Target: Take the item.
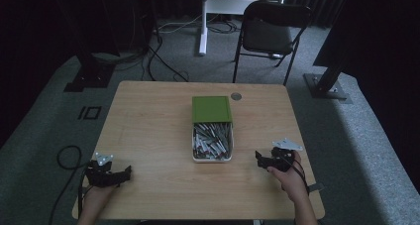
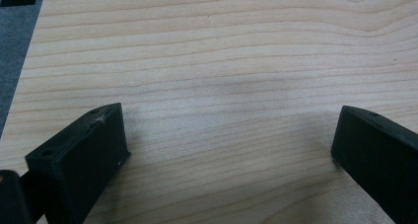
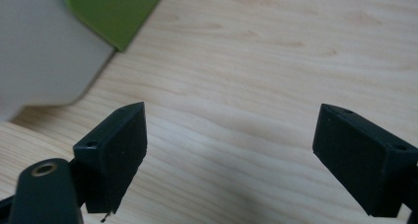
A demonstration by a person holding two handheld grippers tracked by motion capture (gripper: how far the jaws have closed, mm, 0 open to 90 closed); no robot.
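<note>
- Nearest the high camera are my own hands at the near edge of the wooden table (image 1: 148,126); my left gripper (image 1: 124,174) sits low over the near-left corner, jaws spread wide and holding nothing; in the left gripper view the left gripper (image 2: 229,140) has only bare wood grain between its two black jaws, with grey carpet past the table edge at far left.
- In the middle of the table stands the white box (image 1: 212,158), heaped with small grey metal parts (image 1: 212,140); its green lid (image 1: 212,109) lies flat just behind it, touching the box's far rim; a small round grey disc (image 1: 236,96) is set in the wood near the far edge, just right of the lid.
- My right gripper (image 1: 260,157) rests near the right edge, its jaws pointing towards the box, near it but apart; in the right gripper view the right gripper (image 3: 229,135) is released too, jaws wide over bare wood, with the box's pale wall (image 3: 44,51) and a corner of the lid (image 3: 116,9) at upper left.
- Beyond the table stands a dark folding chair (image 1: 270,29).
</note>
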